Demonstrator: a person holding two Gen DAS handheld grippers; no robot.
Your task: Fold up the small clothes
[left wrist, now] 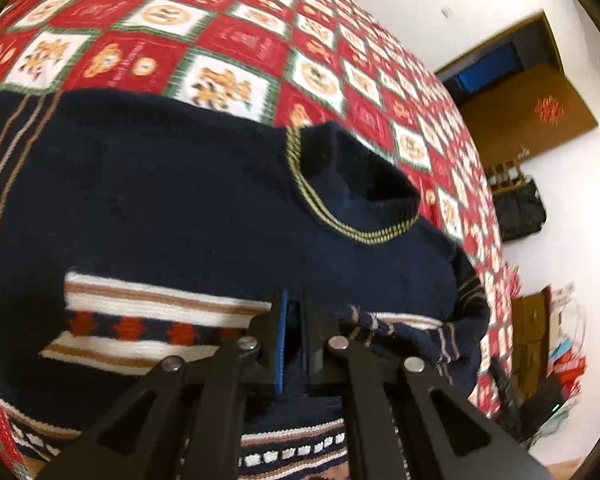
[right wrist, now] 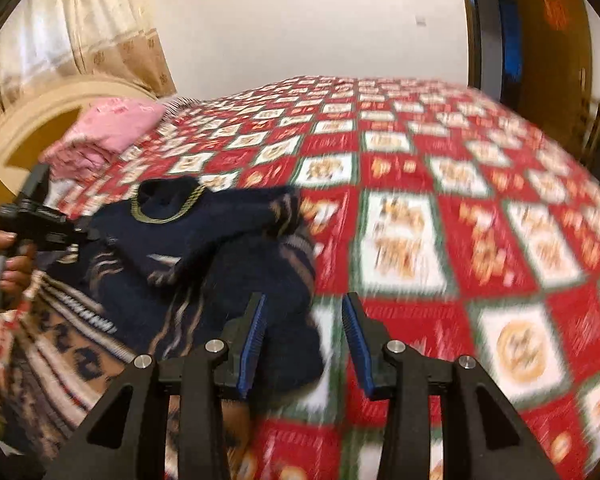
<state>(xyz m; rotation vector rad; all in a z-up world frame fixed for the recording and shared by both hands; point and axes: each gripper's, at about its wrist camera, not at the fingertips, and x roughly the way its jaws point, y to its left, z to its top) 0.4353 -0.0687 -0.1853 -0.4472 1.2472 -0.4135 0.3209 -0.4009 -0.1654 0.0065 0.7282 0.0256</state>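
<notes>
Item: navy sweater (left wrist: 172,184) on quilted bed (left wrist: 228,32), near edge.
We note left gripper (left wrist: 296,320) clamped on a sleeve fold, fingertips buried; right gripper (right wrist: 304,320) parted, empty; right view blurred.

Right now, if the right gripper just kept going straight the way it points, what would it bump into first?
Probably the red-and-white patterned bedspread. The open right gripper aims past the edge of the navy sweater, which lies just to its left, though blur makes the depth uncertain.
</notes>
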